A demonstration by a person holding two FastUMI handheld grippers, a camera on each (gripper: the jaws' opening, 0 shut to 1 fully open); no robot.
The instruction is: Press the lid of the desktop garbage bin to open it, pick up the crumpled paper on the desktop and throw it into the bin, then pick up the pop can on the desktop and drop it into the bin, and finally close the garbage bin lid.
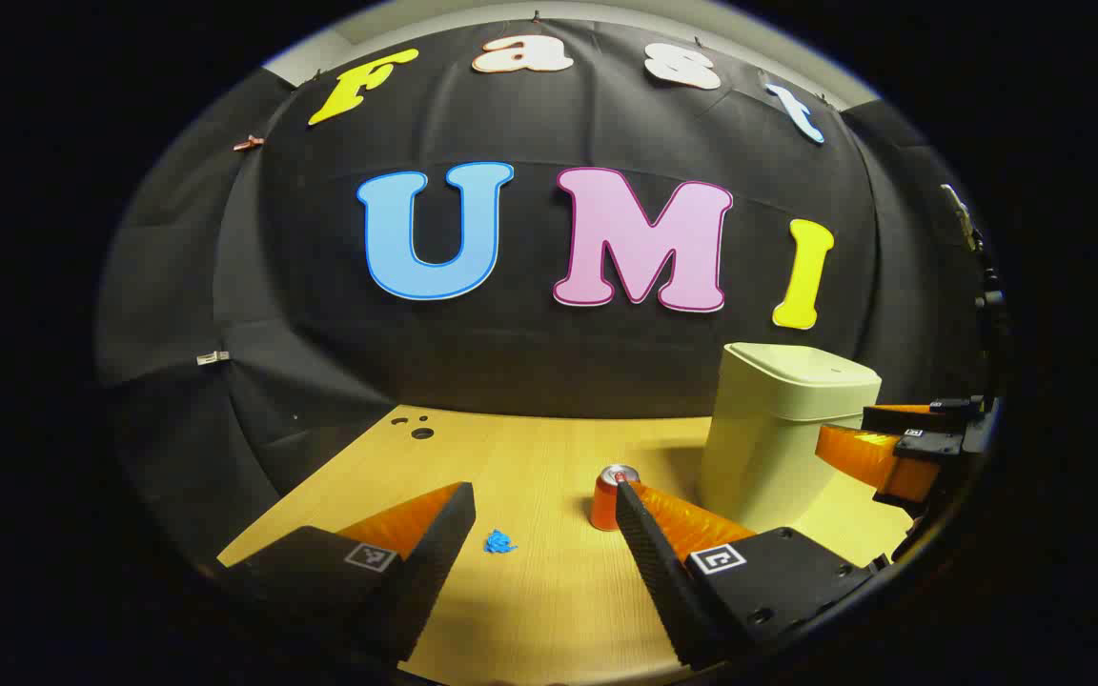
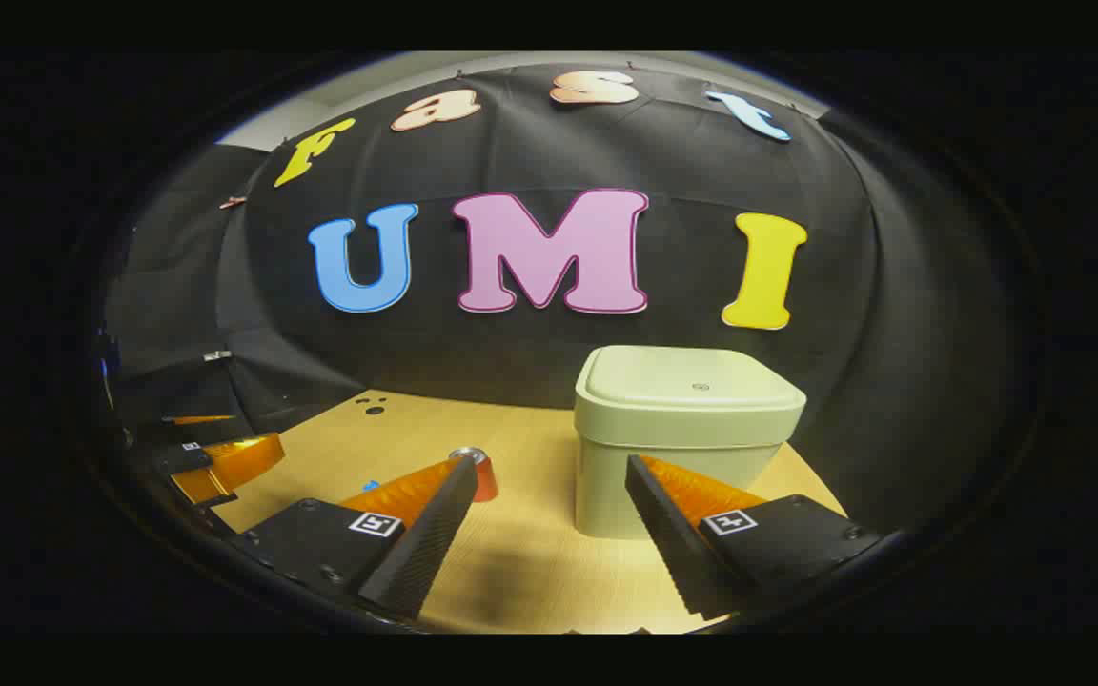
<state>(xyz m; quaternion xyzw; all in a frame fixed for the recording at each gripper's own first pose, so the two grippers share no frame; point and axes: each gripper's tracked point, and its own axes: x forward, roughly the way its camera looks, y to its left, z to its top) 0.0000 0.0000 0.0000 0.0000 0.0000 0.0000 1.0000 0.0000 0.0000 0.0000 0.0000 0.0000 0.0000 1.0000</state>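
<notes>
I see the wooden table (image 1: 530, 457) carrying the pale green garbage bin (image 2: 682, 429), lid down, at the far right. My left claw (image 1: 541, 505) and right claw (image 2: 549, 476) both hover with fingers apart, holding nothing. The orange pop can (image 1: 608, 495) stands left of the bin; the blue crumpled paper (image 1: 499, 543) lies nearer, farther left.
</notes>
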